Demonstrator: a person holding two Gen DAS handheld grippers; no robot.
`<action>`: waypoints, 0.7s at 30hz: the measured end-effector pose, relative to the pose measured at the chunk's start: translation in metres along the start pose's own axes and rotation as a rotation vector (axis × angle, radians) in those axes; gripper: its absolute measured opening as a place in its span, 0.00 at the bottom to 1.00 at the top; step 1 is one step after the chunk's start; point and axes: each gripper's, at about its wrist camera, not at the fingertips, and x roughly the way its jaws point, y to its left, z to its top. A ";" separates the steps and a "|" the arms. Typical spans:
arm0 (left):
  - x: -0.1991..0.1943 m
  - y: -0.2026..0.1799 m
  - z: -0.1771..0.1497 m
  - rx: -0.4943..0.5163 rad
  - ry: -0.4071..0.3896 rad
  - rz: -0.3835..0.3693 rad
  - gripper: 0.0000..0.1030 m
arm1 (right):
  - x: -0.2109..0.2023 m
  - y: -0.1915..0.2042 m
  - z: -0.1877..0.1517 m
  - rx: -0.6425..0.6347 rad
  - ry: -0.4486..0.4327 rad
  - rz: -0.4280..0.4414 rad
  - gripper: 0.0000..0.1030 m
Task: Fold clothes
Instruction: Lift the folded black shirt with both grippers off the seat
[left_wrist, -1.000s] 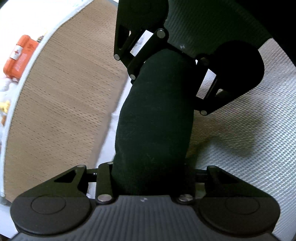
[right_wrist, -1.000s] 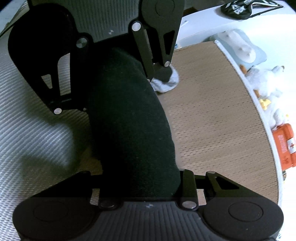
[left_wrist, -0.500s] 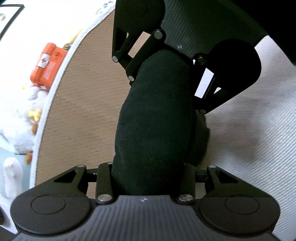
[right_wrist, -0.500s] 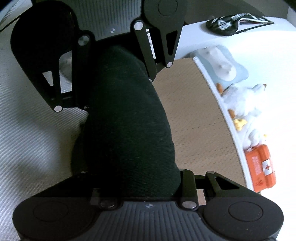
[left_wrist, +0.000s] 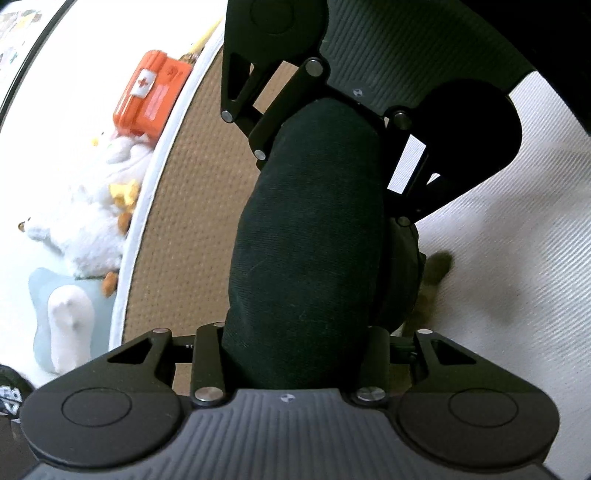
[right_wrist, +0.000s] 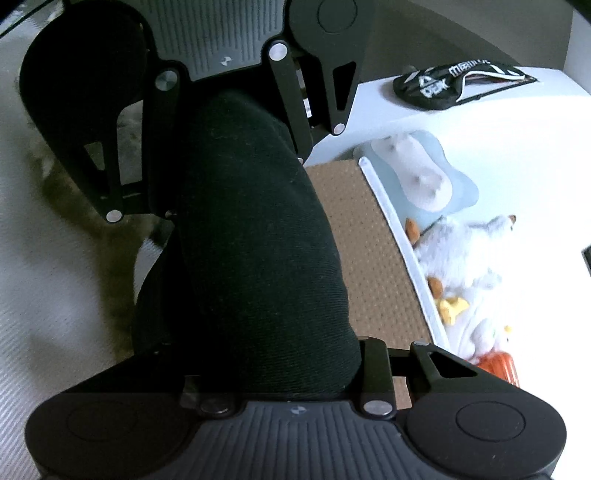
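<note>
Both my grippers, left (left_wrist: 306, 236) and right (right_wrist: 243, 236), pinch 1 black garment (left_wrist: 306, 258); far black pouch (right_wrist: 458, 83) lettering unreadable.

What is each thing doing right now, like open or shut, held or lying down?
Left gripper: shut on the black cloth.
Right gripper: shut on the black cloth.
Black cloth: bunched, stretched between both grippers.
Orange first-aid case: closed, lying beside the mat.
White plush toy: lying on its side.
</note>
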 end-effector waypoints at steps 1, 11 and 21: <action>0.003 0.004 -0.003 0.002 0.007 0.005 0.43 | 0.005 -0.002 0.004 0.001 -0.006 -0.001 0.35; 0.029 0.028 -0.030 -0.015 0.074 0.035 0.43 | 0.053 -0.012 0.034 -0.012 -0.057 -0.004 0.35; 0.051 0.038 -0.057 -0.038 0.130 0.048 0.43 | 0.086 -0.007 0.055 -0.029 -0.096 0.005 0.35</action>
